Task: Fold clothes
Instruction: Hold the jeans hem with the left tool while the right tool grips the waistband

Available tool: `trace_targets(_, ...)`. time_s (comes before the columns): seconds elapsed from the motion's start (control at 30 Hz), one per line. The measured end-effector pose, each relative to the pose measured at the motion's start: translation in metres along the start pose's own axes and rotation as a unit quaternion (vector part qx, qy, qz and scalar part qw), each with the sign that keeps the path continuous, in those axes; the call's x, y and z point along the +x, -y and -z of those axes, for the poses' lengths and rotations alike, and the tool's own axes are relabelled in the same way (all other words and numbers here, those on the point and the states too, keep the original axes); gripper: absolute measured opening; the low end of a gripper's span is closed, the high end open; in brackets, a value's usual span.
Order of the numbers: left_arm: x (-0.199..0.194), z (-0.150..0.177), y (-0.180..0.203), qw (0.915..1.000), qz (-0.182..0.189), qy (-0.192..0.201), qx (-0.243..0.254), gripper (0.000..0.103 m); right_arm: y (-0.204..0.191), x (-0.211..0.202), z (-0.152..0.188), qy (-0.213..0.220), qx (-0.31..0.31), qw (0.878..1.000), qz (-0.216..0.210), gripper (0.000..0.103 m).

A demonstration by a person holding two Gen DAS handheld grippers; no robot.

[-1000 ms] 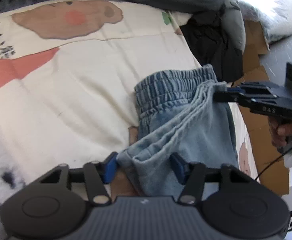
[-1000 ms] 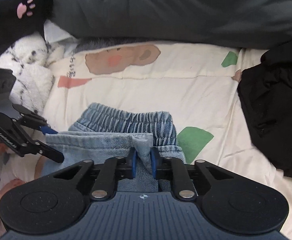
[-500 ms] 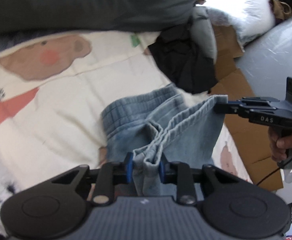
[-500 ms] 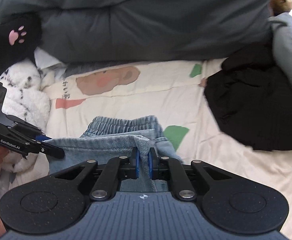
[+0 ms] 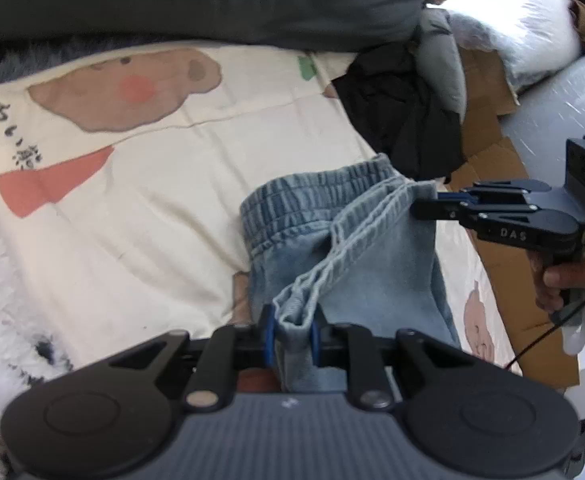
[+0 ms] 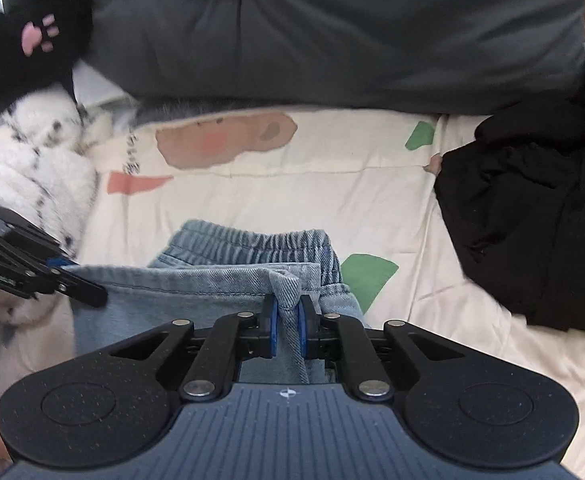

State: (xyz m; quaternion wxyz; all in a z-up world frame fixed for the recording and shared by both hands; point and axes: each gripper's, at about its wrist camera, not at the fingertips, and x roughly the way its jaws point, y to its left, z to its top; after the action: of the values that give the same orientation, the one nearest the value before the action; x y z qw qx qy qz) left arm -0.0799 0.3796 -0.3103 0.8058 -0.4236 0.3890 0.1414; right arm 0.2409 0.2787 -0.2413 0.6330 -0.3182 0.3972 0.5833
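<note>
1. Here, my left tongs (image 5: 291,330) are closing on a bunched corner of the hem of the denim shorts (image 5: 376,276); the blue pads press the cloth from both sides.
2. My right tongs (image 6: 287,322) pinch the other corner of that same hem, though their jaws are easing apart slightly; in the left wrist view they reach in from the right side, a hand (image 5: 564,284) behind them.
3. The shorts lie on the bed, on a cream sheet (image 5: 164,184) printed with a brown bear face. Their elastic waistband (image 6: 252,242) rests flat on the sheet at the far end, while the near hem is lifted and stretched taut between the two tongs.
4. Done so far, as I judge it: both hem corners are secured and raised clear of the sheet. The near hem edge hangs level with the waistband but is not yet laid on it.
5. Left to do, as I judge it: carry the hem forward over the waistband, set it down, release, and smooth the fold. Any further fold is still outstanding.
6. A black garment (image 6: 532,232) sits crumpled to the right, well apart from the shorts, beside a grey one (image 5: 440,64); I judge these are waiting to be folded.
7. A dark duvet (image 6: 312,32) bounds the far side, and a white fleecy blanket (image 6: 40,172) lies at left.
</note>
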Motion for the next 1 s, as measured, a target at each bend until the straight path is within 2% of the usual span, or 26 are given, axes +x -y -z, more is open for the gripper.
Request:
trace_targets(0.03,0.001,0.000,-0.001,1.0000,-0.001,0.000,0.001,0.018,0.000,0.003,-0.001,-0.004,0.000,1.000,0.007,0.014)
trace_targets(0.07,0.003,0.000,-0.002,1.0000,-0.003,-0.001,0.002,0.018,0.001,0.005,-0.002,-0.007,0.000,1.000,0.013,0.023)
trace_targets(0.13,0.004,0.001,-0.004,1.0000,-0.004,-0.002,0.001,0.018,0.002,0.009,-0.003,-0.013,-0.001,1.000,0.017,0.032)
trace_targets(0.4,0.010,0.002,-0.012,0.9999,-0.005,-0.006,-0.009,0.018,0.007,0.036,-0.006,-0.043,-0.011,0.999,-0.013,0.034)
trace_targets(0.47,0.011,0.002,-0.012,0.9999,-0.006,-0.006,-0.009,0.018,0.009,0.047,-0.008,-0.057,-0.004,0.998,-0.019,0.038)
trace_targets(0.77,0.010,0.002,-0.012,0.9998,-0.009,-0.007,-0.013,0.018,0.028,0.052,-0.007,-0.060,0.058,0.995,-0.057,0.038)
trace_targets(0.83,0.010,0.002,-0.012,0.9998,-0.009,-0.007,-0.015,0.018,0.031,0.052,-0.006,-0.055,0.071,0.994,-0.064,0.035)
trace_targets(0.9,0.009,0.001,-0.012,0.9998,-0.007,-0.007,-0.017,0.018,0.031,0.048,-0.004,-0.043,0.071,0.994,-0.070,0.018)
trace_targets(0.97,0.007,0.001,-0.011,0.9998,-0.005,-0.005,-0.018,0.018,0.029,0.039,0.000,-0.027,0.061,0.995,-0.072,0.009)
trace_targets(1.0,0.006,0.001,-0.010,0.9998,-0.004,-0.005,-0.019,0.018,0.029,0.034,0.001,-0.020,0.066,0.995,-0.070,0.008)
